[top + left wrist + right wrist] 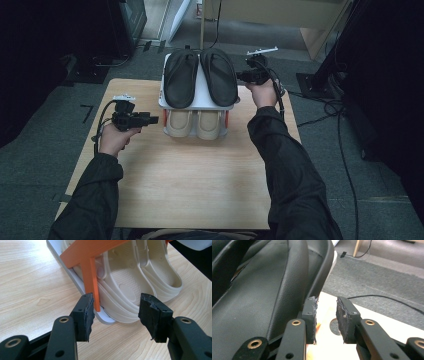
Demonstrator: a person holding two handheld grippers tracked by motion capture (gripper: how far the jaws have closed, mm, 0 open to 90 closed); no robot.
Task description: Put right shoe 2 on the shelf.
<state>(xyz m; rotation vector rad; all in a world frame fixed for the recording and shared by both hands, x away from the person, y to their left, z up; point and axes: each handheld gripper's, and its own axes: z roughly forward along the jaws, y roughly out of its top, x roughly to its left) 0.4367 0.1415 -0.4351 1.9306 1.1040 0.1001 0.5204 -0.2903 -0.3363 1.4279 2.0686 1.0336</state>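
A small two-tier rack (200, 96) stands at the far middle of the wooden table (200, 185). Two black slippers (181, 77) (219, 75) lie on its white top shelf, and two beige slippers (179, 122) (209, 123) sit below. My left gripper (155, 120) points at the rack's lower left. In the left gripper view it (116, 303) is open, an orange bracket (91, 272) and a beige slipper (125, 277) just beyond its pads. My right gripper (239, 76) is beside the right black slipper. In the right gripper view it (326, 302) stands open by a narrow gap, with the slipper (262, 290) to its left.
The rack sits close to the table's far edge, with grey carpet beyond. Cables (345, 150) run over the floor at the right. A light wooden piece of furniture (280, 12) stands behind the table. Bare tabletop lies between my forearms.
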